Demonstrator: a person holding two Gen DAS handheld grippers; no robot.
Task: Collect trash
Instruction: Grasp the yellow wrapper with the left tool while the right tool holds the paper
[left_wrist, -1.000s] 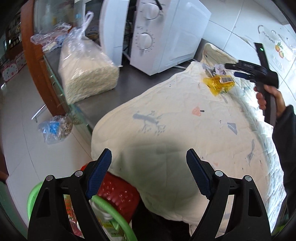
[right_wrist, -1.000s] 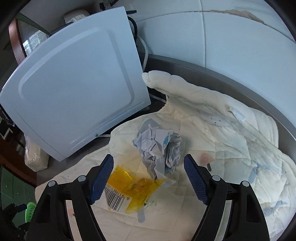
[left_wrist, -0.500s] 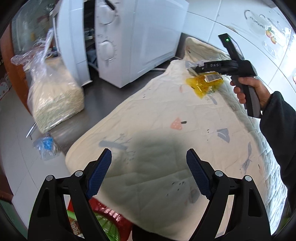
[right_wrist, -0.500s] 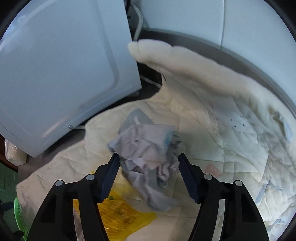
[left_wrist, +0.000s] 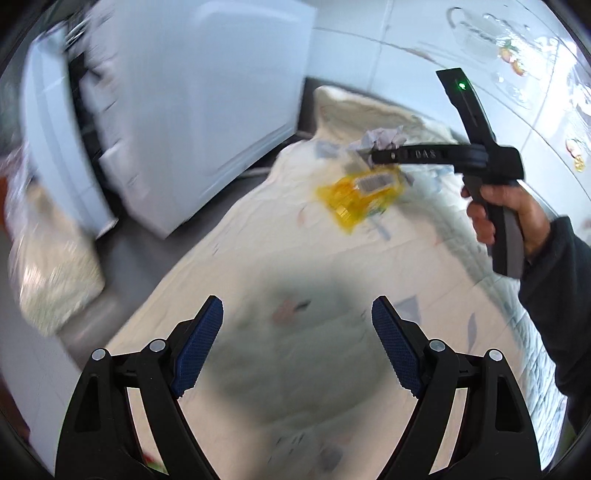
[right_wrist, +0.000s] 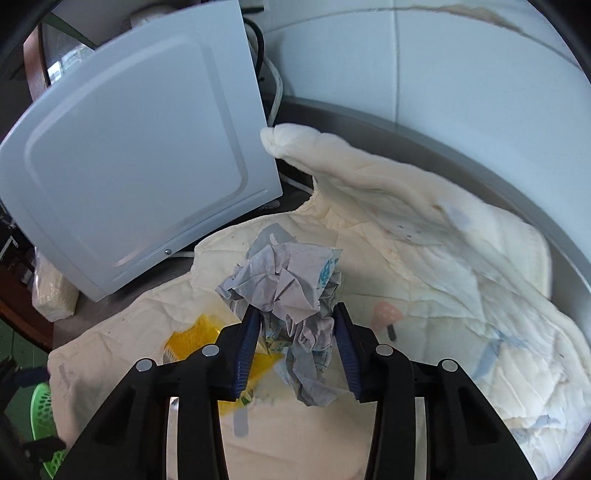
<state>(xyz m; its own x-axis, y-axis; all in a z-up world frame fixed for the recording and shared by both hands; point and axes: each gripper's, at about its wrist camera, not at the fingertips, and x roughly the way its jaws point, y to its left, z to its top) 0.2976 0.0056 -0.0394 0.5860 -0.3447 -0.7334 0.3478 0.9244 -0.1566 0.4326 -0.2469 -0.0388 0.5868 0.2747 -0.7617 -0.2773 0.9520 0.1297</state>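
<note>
Since a second ago my right tool (right_wrist: 295, 343) has closed in around the crumpled paper (right_wrist: 284, 291), jaws closing; left tool (left_wrist: 297, 343) wide apart, empty. Next: lift toward the green basket (right_wrist: 46, 417).

My left wrist camera looks steeply down along my fingers at the quilted pad (left_wrist: 295, 369) from the near edge, set back and blurred. My right wrist camera looks down at close range over the crumpled paper (right_wrist: 291, 280). Both views share the pad, the paper (left_wrist: 384, 136), the yellow wrapper (left_wrist: 358, 195) and the microwave (right_wrist: 136, 147).
</note>
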